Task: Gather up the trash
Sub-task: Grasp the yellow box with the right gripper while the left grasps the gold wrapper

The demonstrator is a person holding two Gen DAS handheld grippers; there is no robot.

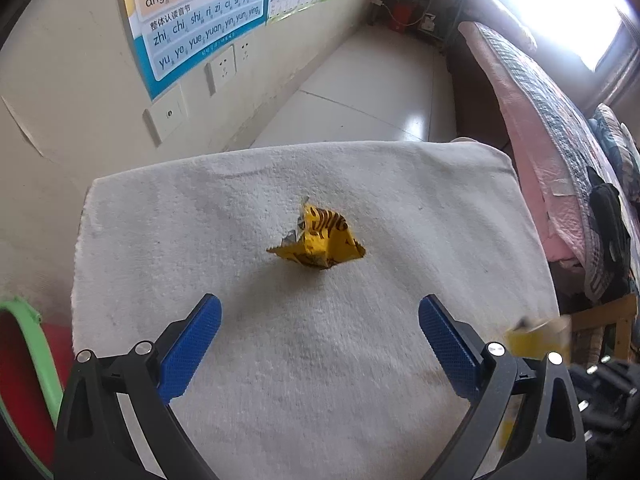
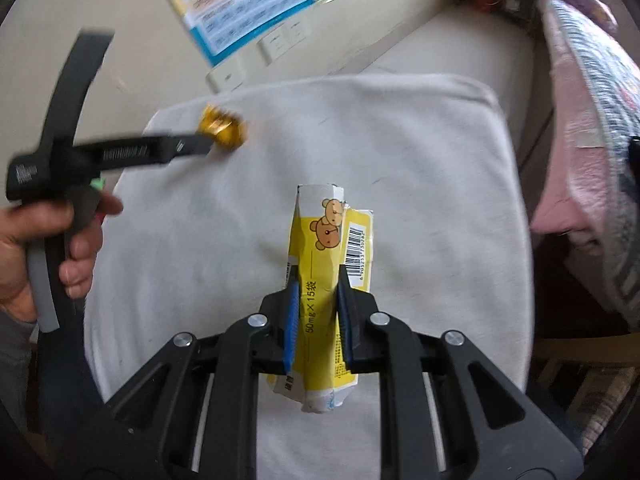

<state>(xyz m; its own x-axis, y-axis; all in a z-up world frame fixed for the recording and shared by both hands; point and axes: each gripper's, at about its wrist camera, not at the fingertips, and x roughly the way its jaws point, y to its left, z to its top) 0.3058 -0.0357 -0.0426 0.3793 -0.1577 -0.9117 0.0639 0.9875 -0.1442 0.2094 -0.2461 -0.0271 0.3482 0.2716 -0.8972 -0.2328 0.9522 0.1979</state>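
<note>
From the left wrist view, the crumpled gold-yellow foil wrapper with dark stripes (image 1: 318, 242) sits at the centre of the frame on the white terry towel (image 1: 200, 208), straight ahead of my left gripper (image 1: 320, 334) along the line its fingers point, and not yet between them. It has no clear long axis, only a rough pyramid with its corners splayed left and right. The left gripper's blue pads (image 1: 192, 344) stand wide apart and touch nothing, so I judge the next move as a forward push that brings the wrapper into the gap. The left hand is plainly the nearer one; in the right wrist view the same wrapper (image 2: 223, 128) shows blurred at the upper left, at the tip of that tool, well apart from my right gripper (image 2: 316, 280). The right gripper is pinching the flattened yellow-and-white paper sachet box with cartoon bears and a barcode (image 2: 332, 248), whose long axis runs up the frame between the pads, which press on both its sides.
</note>
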